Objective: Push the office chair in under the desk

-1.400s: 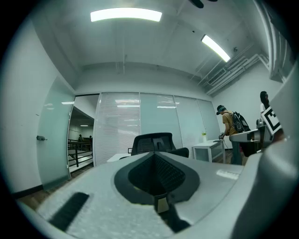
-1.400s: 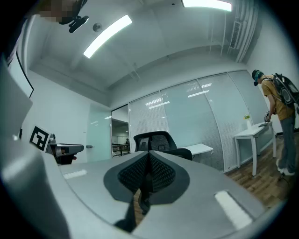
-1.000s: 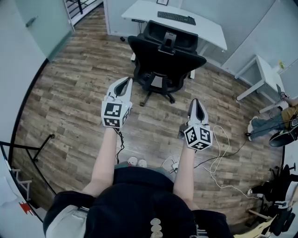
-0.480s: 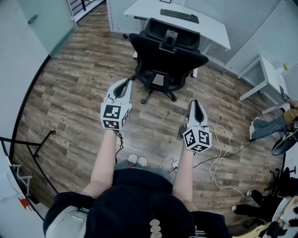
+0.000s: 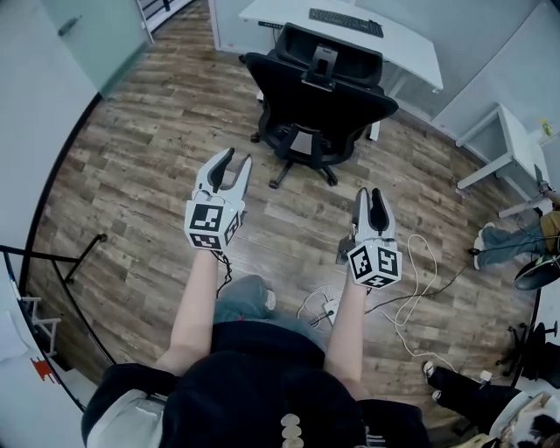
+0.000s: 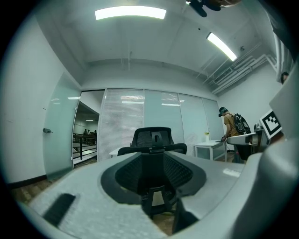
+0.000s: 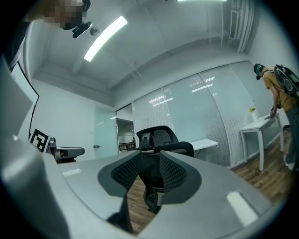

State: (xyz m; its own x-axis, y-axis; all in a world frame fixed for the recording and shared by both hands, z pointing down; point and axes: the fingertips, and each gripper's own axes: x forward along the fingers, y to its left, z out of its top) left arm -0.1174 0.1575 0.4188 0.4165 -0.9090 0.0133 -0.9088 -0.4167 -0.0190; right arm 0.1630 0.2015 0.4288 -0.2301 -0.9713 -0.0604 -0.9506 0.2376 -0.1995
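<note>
Both bare forearms are stretched forward, roughly parallel, over the wooden floor (image 5: 131, 166), each carrying its tool with the marker cube nearest the body and the jaws leading. The left hand-held gripper (image 5: 236, 160) sits slightly further forward than the right hand-held gripper (image 5: 369, 194). Both point at the rear of the office chair (image 5: 319, 96) and are well apart from it, with no contact.

Left hand-held gripper: jaws opening and standing clearly apart, with nothing between the pads. The chair shows only at a distance through the gap.

Right hand-held gripper: jaws likewise opening. They look narrower from above, but its own view shows a clear gap. Nothing is held, and the chair again shows only beyond the gap.

The office chair stands upright on the floor beside the near long edge of the white table (image 5: 411, 57), in line with the keyboard (image 5: 346, 22) lying near the table's far edge. Its backrest and headrest face the person, and its seat faces the table. The wide backrest runs roughly parallel to that near edge. The star base is on open floor, on the near side of the table. How far the seat reaches under the table cannot be told.

Loose white cables (image 5: 411, 297) lie on the floor just right of the right forearm. A small white side table (image 5: 512, 144) stands off the main table's right end.
</note>
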